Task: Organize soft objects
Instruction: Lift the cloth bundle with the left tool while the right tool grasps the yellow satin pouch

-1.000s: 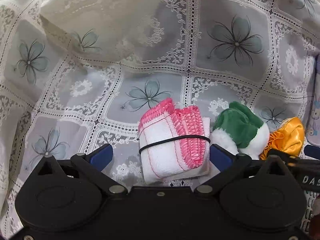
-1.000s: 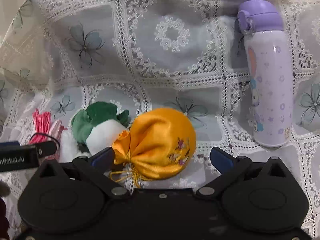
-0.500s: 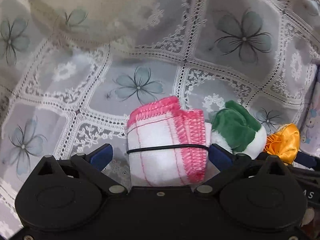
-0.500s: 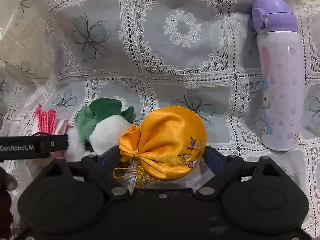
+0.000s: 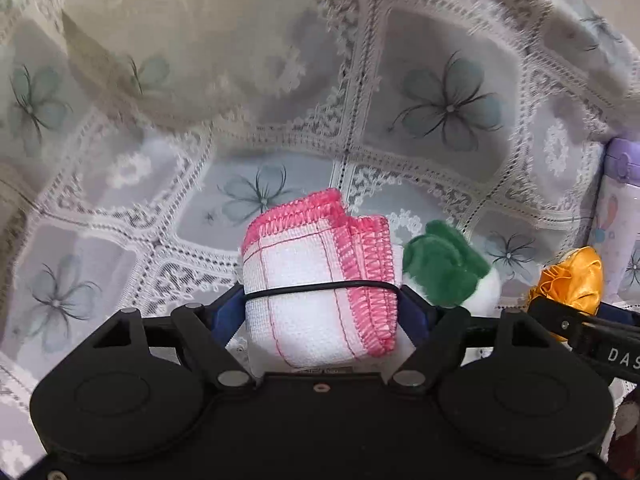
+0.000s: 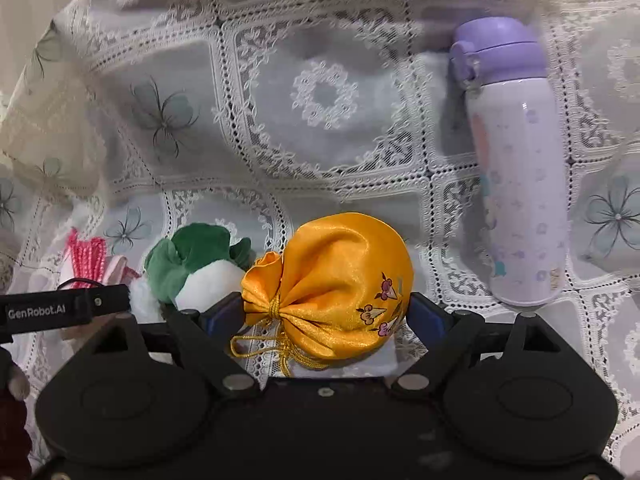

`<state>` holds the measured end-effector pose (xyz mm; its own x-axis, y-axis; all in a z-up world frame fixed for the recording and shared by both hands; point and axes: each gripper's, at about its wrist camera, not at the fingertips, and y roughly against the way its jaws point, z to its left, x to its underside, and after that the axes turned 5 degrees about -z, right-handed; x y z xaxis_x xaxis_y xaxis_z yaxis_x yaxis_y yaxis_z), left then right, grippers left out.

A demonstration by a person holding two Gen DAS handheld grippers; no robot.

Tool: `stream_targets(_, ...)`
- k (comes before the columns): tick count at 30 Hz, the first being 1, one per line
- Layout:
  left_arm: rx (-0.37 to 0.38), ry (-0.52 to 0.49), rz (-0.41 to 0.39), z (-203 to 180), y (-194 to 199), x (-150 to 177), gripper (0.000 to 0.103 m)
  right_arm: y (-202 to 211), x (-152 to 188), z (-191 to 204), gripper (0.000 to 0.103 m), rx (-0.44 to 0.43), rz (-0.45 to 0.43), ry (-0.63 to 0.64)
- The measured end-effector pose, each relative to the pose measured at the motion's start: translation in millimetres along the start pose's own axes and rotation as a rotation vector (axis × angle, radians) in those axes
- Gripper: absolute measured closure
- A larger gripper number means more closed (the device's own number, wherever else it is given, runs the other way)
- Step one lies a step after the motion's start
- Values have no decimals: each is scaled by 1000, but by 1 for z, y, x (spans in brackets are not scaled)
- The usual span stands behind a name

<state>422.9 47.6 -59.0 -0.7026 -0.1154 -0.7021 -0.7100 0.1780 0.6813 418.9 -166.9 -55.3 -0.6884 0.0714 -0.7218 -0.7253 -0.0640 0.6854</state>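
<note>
1. Left gripper point(image 5: 320, 308): jaws have just been closing and now clamp the folded towel point(image 5: 320, 280), low centre of the left wrist view. Risk: the black band slips and the folds splay.
2. Right gripper point(image 6: 326, 314): pressed on the orange pouch point(image 6: 340, 276). Risk: the satin slides free; the dangling cord snags the lace tablecloth point(image 6: 320, 140).
3. Green-and-white plush point(image 6: 196, 264), at 9 o'clock of the pouch, touching it. Risk: dragged along.
4. Bottle point(image 6: 516, 168), at 2 o'clock, apart. Risk: knocked rolling.
</note>
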Motion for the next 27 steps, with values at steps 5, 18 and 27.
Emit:
stream_targets(5,-20,-37,-56,-7,29,-2,29,12,0,-4,16,2,-10,-7)
stream_targets(18,-1,-106,-137,-27,129,25,28,90,10,-12,16,-27,-76,-19)
stream_targets(27,1,-138,-179,-44,206,69,28,179,51,-22,16,-76,-108,-51)
